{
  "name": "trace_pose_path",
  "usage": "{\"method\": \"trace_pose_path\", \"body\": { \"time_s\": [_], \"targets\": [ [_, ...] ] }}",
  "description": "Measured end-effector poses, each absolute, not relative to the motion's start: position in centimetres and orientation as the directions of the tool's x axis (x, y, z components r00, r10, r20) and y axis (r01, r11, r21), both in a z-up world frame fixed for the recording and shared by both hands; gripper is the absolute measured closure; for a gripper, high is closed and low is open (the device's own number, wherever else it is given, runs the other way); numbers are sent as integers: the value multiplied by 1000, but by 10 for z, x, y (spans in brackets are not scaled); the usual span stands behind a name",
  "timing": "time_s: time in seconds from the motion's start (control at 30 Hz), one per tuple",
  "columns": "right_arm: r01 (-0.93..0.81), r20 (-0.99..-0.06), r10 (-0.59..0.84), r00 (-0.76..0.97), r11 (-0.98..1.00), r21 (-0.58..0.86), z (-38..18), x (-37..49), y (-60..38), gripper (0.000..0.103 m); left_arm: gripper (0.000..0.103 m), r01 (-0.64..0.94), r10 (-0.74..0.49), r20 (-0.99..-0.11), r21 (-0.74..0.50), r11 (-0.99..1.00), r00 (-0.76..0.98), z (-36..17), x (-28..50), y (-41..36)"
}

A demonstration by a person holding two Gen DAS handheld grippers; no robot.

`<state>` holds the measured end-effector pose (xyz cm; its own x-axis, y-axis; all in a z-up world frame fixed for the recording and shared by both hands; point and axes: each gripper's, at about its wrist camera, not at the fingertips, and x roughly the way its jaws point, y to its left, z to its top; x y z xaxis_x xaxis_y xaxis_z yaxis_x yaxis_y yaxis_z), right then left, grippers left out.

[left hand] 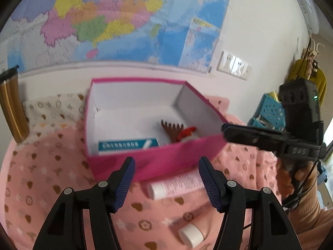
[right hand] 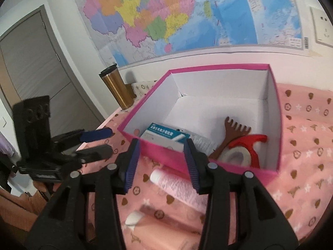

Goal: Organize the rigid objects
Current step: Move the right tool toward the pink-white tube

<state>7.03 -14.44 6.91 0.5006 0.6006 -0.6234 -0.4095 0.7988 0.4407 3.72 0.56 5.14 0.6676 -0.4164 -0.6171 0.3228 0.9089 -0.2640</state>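
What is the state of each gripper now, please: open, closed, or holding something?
Left gripper: jaws open, holding nothing.
Right gripper: jaws open, holding nothing; a pink tube lies below them.

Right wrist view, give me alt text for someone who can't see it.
The open right gripper hovers over a pink tube lying on a pink patterned cloth, just in front of an open pink box. The box holds a teal-and-white carton, a brown rake-shaped scratcher and a red tape dispenser.

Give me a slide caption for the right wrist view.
Open right gripper hovers over pink-and-white tube beside pink cardboard box.
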Motion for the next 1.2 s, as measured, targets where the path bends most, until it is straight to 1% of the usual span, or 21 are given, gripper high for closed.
{"method": "trace_pose_path", "body": {
  "time_s": [0.17, 0.3, 0.4, 0.53, 0.9, 1.07, 1.2],
  "targets": [
    [-359, -653, 558, 512, 830, 427, 55, 52, -161, 52, 39, 298, -424, -666, -302, 905, 614, 24, 39, 2],
    [-295, -681, 544, 491, 839, 457, 30, 44, -177, 52, 39, 278, -418, -692, -312, 908, 589, 9, 38, 3],
    [-247, -715, 515, 473, 857, 453, 11, 40, -184, 52, 39, 261, -413, -706, -321, 911, 575, 1, 38, 3],
    [-193, -736, 509, 447, 858, 476, -10, 39, -192, 52, 39, 241, -402, -725, -322, 916, 559, -9, 41, 2],
    [-145, -781, 471, 411, 879, 454, -40, 46, -190, 52, 41, 221, -378, -758, -307, 926, 532, -24, 55, -6],
    [-153, -790, 456, 409, 888, 434, -46, 51, -185, 52, 48, 231, -380, -762, -302, 925, 524, -26, 61, -11],
    [-157, -799, 444, 406, 895, 417, -51, 56, -181, 52, 48, 238, -387, -768, -306, 922, 511, -30, 66, -14]
  ]
}}
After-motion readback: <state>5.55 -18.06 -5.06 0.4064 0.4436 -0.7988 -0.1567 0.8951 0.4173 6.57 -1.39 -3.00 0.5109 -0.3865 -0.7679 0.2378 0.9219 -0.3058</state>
